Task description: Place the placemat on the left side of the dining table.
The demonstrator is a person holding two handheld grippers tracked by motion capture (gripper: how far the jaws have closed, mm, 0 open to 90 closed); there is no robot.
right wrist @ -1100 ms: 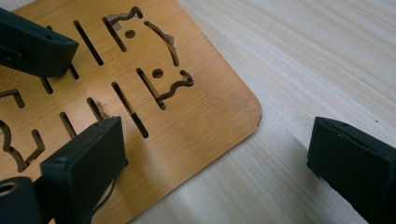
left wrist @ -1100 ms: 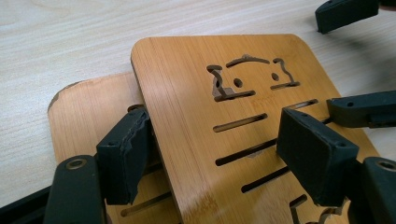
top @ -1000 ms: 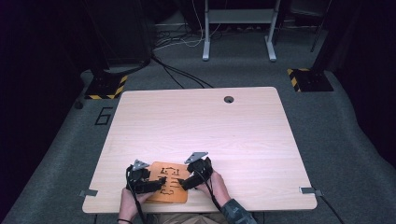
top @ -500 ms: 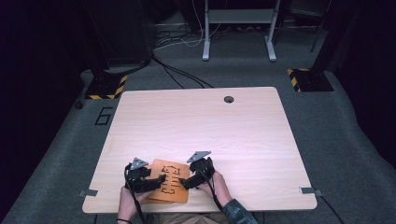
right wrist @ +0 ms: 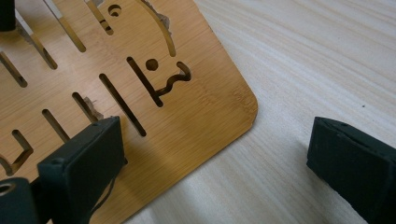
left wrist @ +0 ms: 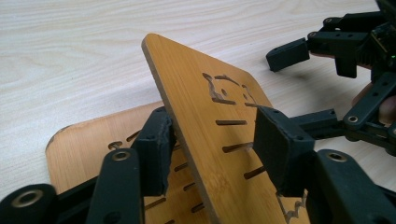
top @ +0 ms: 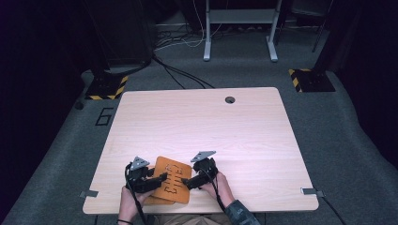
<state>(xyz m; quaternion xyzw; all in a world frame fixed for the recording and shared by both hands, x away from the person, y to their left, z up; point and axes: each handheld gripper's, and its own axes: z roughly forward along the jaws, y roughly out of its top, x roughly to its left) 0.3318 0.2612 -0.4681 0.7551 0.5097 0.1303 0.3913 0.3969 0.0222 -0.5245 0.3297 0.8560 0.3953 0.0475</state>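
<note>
From the high view, two flat orange-brown bamboo boards with cut-out slots lie stacked near the front edge of the pale wooden bench [top: 202,122], towards its front left corner. The upper board [top: 172,178] lies askew over the lower board [top: 152,199], which peeks out at the front. The left gripper [top: 161,178] reaches in at the upper board's left edge, and the right gripper [top: 186,182] stands at its right edge.

In the left gripper view, the upper board [left wrist: 212,126] is tilted up on edge above the lower board [left wrist: 84,144], which lies flat on the bench. The left gripper's jaws have just been closing, with the raised board between them; one pad meets its underside, the other sits against its slotted face, so the grip looks close to taken. The right gripper [left wrist: 294,74] stands beyond, jaws apart.

In the right gripper view, the right gripper's jaws stand wide open and hold nothing: one pad hangs over the upper board [right wrist: 187,116] near its rounded corner, the other over bare bench.

The step in hand looks like lifting the upper board off the lower one. The next move probably calls for a firm pinch by the left gripper, then a steady lift, with the right gripper closing on the free edge to support it.
</note>
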